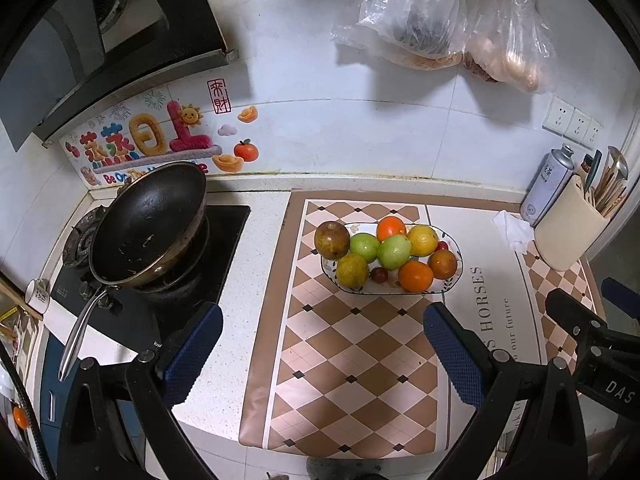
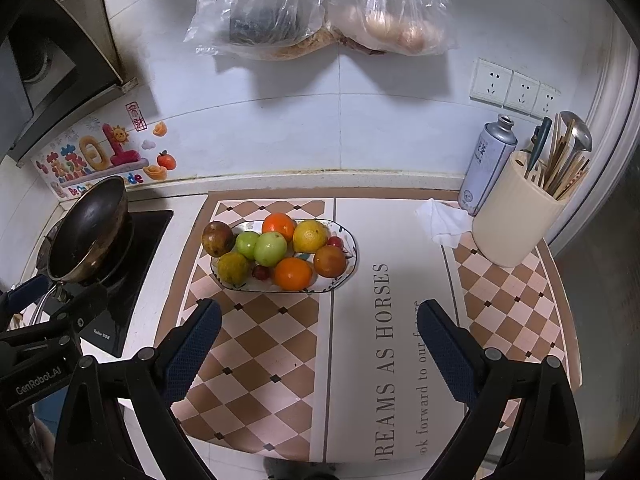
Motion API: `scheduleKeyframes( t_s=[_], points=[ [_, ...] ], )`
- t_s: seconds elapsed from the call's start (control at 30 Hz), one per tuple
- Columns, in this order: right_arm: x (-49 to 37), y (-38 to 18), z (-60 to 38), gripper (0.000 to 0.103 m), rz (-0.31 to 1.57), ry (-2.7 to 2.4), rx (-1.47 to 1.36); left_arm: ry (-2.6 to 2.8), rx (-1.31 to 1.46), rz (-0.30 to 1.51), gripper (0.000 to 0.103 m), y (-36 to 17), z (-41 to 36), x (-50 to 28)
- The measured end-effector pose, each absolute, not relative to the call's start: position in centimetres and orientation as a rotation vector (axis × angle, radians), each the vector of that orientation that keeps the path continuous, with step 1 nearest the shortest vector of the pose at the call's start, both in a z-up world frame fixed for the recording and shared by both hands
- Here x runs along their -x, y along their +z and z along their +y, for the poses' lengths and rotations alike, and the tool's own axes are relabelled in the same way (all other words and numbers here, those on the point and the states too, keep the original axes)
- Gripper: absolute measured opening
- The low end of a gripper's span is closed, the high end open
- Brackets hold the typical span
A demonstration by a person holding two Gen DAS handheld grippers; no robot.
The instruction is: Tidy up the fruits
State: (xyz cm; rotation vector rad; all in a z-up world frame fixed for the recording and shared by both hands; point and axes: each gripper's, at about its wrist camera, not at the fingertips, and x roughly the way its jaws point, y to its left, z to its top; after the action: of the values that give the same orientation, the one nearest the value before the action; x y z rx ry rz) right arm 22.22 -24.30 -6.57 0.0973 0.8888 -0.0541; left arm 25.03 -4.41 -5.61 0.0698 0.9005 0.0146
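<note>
An oval patterned plate point(image 1: 454, 280) point(image 2: 352, 242) sits on the checked mat, piled with fruit: two oranges point(image 1: 416, 276) point(image 2: 293, 274), two green apples point(image 1: 394, 252) point(image 2: 270, 249), yellowish citrus point(image 1: 422, 240) point(image 2: 310, 236), brownish fruits point(image 1: 332, 240) point(image 2: 217, 239) and small red ones point(image 1: 379, 275). My left gripper point(image 1: 322, 352) is open and empty, hovering in front of the plate. My right gripper point(image 2: 318, 348) is open and empty, in front of the plate and slightly to its right. The right gripper also shows at the right edge of the left wrist view point(image 1: 592, 320).
A black wok point(image 1: 148, 224) point(image 2: 90, 232) sits on the stove at the left. A cream utensil holder point(image 1: 568, 232) point(image 2: 516, 220), a spray can point(image 2: 486, 164) and a crumpled tissue point(image 2: 442, 220) stand at the back right. Plastic bags point(image 2: 320, 4) hang on the wall.
</note>
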Motion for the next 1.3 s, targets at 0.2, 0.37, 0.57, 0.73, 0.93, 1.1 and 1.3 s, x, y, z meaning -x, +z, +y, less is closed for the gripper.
scheduleKeyframes(
  t_s=[0.2, 0.37, 0.57, 0.73, 0.93, 1.1, 1.3],
  points=[
    [-21.6, -6.4, -24.3, 0.100, 0.886, -0.050, -0.095, 0.015, -0.065, 0.888, 0.103, -5.4, -4.5, -24.3],
    [-21.1, -6.3, -24.3, 0.100, 0.884, -0.048, -0.093, 0.017, -0.062, 0.884, 0.103, -5.4, -4.5, -23.9],
    [-20.6, -6.1, -24.2, 0.100, 0.879, -0.042, -0.092, 0.019, -0.060, 0.880, 0.103, -5.3, -4.3, -23.4],
    [-20.4, -6.1, -24.0, 0.100, 0.878, -0.041, -0.093, 0.022, -0.061, 0.877, 0.103, -5.3, -4.2, -23.1],
    [-20.3, -6.1, -23.9, 0.100, 0.878, -0.041, -0.093, 0.021, -0.060, 0.877, 0.103, -5.2, -4.1, -23.0],
    [-20.3, -6.1, -23.8, 0.100, 0.883, -0.041, -0.092, 0.021, -0.054, 0.878, 0.103, -5.3, -3.8, -22.5],
    [-19.4, -6.4, -23.1, 0.100, 0.886, -0.040, -0.089, 0.021, -0.053, 0.885, 0.103, -5.5, -3.7, -22.3]
  ],
)
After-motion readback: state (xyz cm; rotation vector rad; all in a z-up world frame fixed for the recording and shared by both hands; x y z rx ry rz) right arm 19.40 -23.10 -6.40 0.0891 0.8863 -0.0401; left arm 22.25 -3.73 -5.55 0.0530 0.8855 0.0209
